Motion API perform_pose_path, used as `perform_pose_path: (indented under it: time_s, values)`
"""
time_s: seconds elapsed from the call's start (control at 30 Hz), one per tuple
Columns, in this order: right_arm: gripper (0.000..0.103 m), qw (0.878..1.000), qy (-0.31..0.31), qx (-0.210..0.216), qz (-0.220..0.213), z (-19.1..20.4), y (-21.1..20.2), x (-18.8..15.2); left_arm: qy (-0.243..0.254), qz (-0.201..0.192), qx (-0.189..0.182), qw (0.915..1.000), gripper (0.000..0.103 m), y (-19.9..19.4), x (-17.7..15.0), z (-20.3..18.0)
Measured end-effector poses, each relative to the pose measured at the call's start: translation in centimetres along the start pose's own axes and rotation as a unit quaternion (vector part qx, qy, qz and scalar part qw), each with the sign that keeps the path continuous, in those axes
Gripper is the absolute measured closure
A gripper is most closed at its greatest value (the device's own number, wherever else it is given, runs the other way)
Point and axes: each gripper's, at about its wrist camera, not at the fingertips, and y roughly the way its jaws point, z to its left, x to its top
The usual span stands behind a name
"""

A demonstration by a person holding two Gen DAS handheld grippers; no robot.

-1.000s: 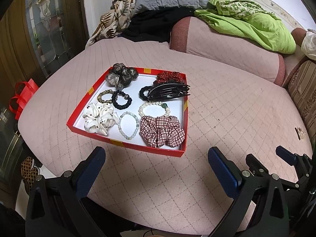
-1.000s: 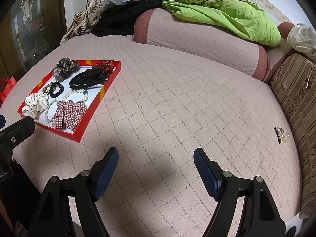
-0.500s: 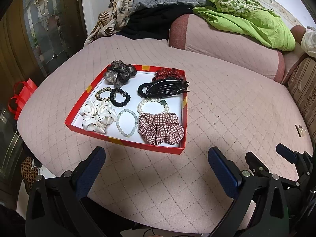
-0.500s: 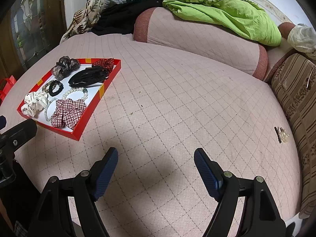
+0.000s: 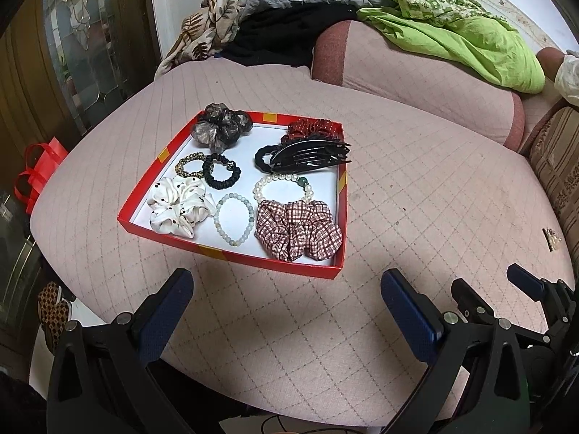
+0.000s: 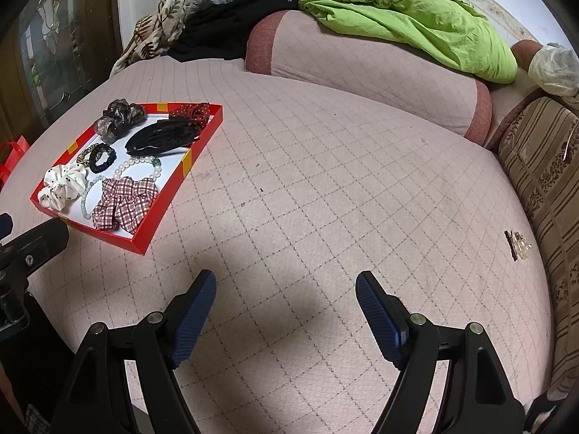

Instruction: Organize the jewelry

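A pink quilted bed [image 5: 416, 195] carries a shallow red cardboard tray [image 5: 231, 255] of hair ties and bead bracelets. Compared with a second ago, the tray sits slightly farther ahead of the left gripper [image 5: 286, 311], whose blue-padded fingers [image 5: 405, 311] are spread wide and empty. The right gripper [image 6: 286, 307] is equally wide open and empty over bare quilt, the tray well off beyond its left finger, barely shifted.

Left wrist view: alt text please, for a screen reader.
A red tray of scrunchies, bead bracelets and a black hair claw sits on a pink quilted cushion. The open, empty left gripper hovers short of it.
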Motion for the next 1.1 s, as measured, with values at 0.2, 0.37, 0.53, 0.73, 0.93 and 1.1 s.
perform_pose_path:
  time_s: [0.2,0.37,0.53,0.73,0.93,1.1]
  values:
    - [0.02,1.0,-0.001,0.0,0.001,0.13,0.03,-0.03,-0.003,0.003,0.001,1.0,0.0,0.18,-0.04,0.18]
    - [0.02,1.0,-0.001,0.0,0.001,0.18,0.03,-0.04,-0.002,0.003,0.001,1.0,0.0,0.19,-0.02,0.21]
    - [0.02,1.0,-0.001,0.0,0.001,0.17,0.04,-0.02,-0.001,0.004,0.002,1.0,0.0,0.31,-0.06,0.32]
    - [0.02,1.0,-0.003,0.0,0.001,0.47,0.11,-0.18,-0.001,0.005,0.006,1.0,0.0,0.45,-0.12,0.33]
    - [0.02,1.0,-0.005,0.001,0.003,0.54,0.24,-0.15,-0.001,0.006,0.005,1.0,0.0,0.45,-0.12,0.38]
    - [0.02,1.0,-0.007,0.004,0.002,0.61,0.17,-0.13,-0.003,0.005,0.007,1.0,0.0,0.49,-0.08,0.37]
